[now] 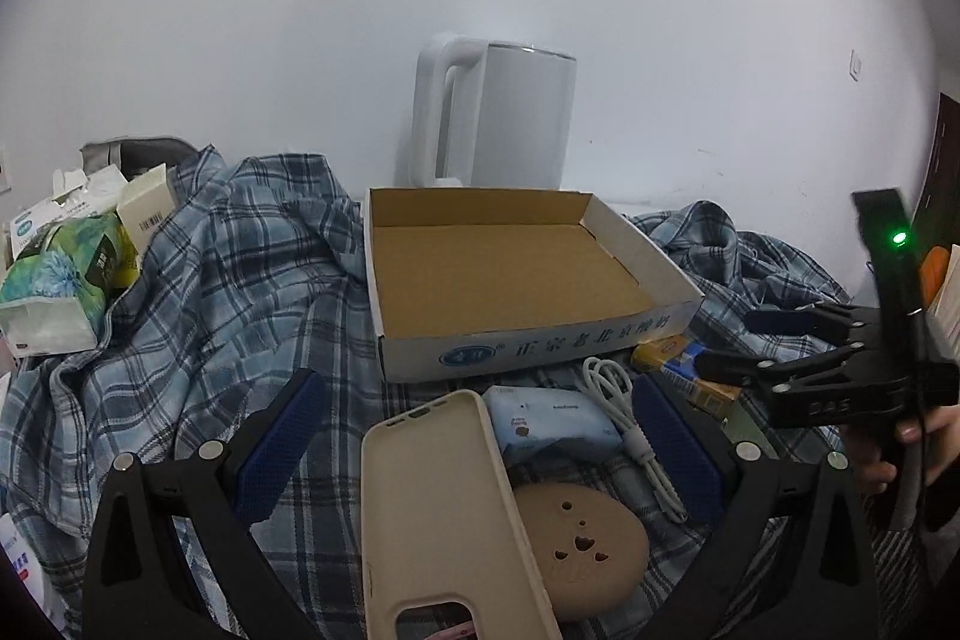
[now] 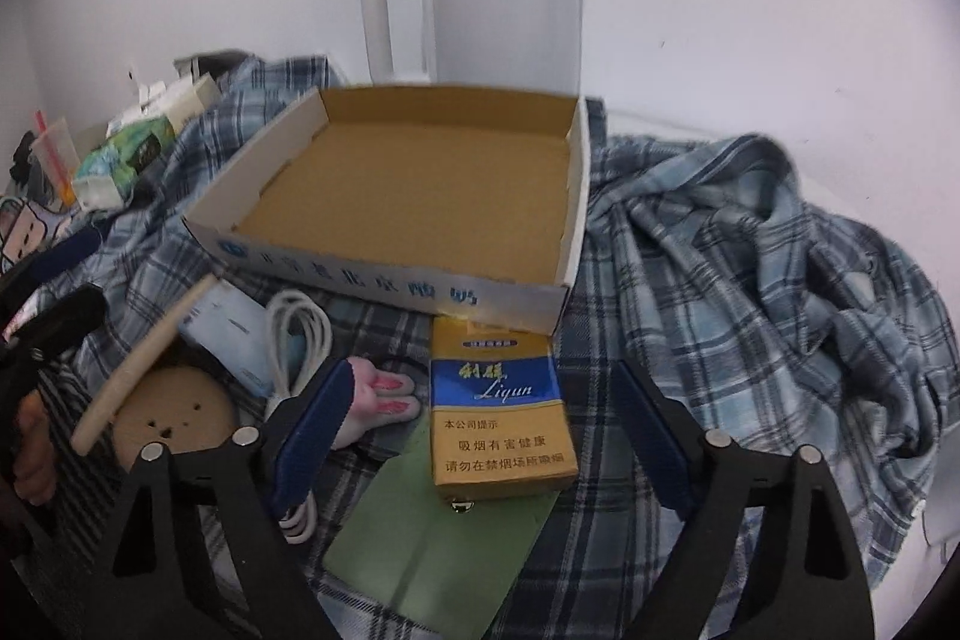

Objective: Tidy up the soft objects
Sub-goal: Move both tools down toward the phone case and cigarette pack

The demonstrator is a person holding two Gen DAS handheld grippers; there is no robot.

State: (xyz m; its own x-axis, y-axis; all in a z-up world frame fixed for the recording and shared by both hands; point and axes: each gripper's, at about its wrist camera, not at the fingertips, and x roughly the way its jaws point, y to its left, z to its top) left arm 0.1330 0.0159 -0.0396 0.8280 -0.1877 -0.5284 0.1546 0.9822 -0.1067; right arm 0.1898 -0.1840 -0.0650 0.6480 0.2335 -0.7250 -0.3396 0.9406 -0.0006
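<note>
A: Where are my tongs?

B: My left gripper (image 1: 477, 436) is spread wide around the beige phone case (image 1: 444, 520), touching nothing. My right gripper (image 2: 480, 436) is also spread, straddling the yellow cigarette pack (image 2: 501, 418).

A: And the box?

B: The cardboard box (image 2: 384, 274) sits just beyond on the plaid cloth (image 2: 750, 280), white kettle (image 2: 504, 4) behind.

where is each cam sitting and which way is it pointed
Left wrist: on the left gripper, low over the plaid cloth, looking along its open fingers past the phone case to the cardboard box; the right gripper and a hand show at right.
Right wrist: on the right gripper, open fingers flanking the cigarette pack, facing the same box.
Shared: box, white kettle, white cable, round tan piece.
</note>
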